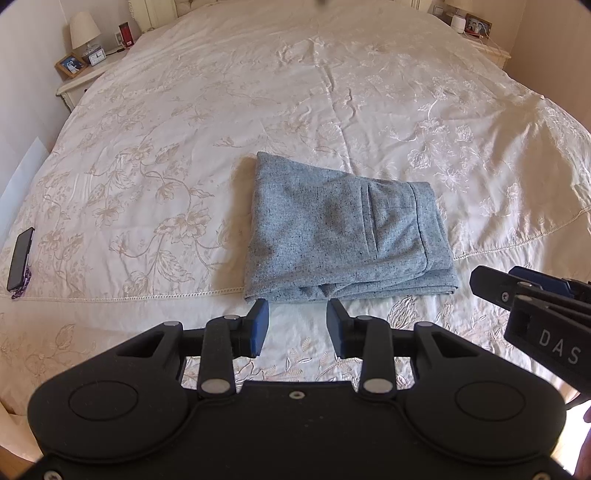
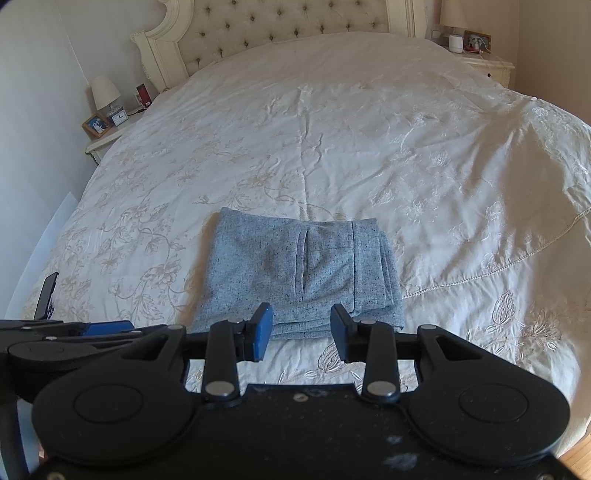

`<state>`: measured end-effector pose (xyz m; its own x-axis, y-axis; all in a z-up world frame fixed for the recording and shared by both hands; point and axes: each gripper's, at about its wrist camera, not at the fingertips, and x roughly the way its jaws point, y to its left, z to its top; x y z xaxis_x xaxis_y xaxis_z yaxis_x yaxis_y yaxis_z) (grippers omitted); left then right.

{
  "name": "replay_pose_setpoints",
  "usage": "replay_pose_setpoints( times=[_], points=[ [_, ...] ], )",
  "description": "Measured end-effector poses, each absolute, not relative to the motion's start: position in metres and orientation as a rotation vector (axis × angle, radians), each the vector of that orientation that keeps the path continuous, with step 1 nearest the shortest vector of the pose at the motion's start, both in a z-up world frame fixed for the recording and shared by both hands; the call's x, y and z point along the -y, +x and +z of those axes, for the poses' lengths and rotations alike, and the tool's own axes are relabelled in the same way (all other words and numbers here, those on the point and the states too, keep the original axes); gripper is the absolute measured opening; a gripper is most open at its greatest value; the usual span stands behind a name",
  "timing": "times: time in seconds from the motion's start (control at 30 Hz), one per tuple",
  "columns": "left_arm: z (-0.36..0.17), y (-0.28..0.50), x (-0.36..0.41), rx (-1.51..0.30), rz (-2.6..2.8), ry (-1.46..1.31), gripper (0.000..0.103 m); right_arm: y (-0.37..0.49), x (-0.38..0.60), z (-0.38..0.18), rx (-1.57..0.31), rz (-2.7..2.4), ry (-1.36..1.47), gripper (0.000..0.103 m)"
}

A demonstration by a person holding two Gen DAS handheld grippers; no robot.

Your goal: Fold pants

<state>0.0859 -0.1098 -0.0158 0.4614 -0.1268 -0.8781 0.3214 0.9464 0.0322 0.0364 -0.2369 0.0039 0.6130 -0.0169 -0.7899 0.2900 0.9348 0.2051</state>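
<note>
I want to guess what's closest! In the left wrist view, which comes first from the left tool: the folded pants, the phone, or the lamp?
1. Folded pants: right in front of the left tool, mid-bed.
2. Phone: far off to the left, at the bed's edge.
3. Lamp: farthest, on the nightstand in the top-left corner.

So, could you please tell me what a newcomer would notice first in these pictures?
The eye falls first on the grey-blue pants, folded into a neat stack in the middle of the cream embroidered bedspread. Next come the left gripper and right gripper, both open and empty just short of the stack's near edge.
</note>
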Motion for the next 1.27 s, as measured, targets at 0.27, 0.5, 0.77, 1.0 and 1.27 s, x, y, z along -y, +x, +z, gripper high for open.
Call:
replay_pose_setpoints(
  times=[0.27,0.5,0.77,1.0,1.27],
  points=[
    [-0.018,0.085,0.112,-1.06,-0.279,0.21,0.045,0.036,0.24,0.001,-0.906,-0.177,0.337,0.037],
    [-0.019,0.085,0.114,-1.058,-0.276,0.218,0.045,0.038,0.244,-0.001,-0.91,-0.173,0.347,0.037],
    [-0.021,0.087,0.122,-1.067,-0.268,0.225,0.045,0.039,0.247,-0.004,-0.912,-0.157,0.349,0.037],
    [-0.024,0.088,0.126,-1.077,-0.254,0.225,0.045,0.043,0.251,-0.006,-0.919,-0.138,0.354,0.037],
    [-0.029,0.088,0.136,-1.091,-0.259,0.215,0.045,0.047,0.259,-0.011,-0.933,-0.114,0.359,0.037]
  ],
)
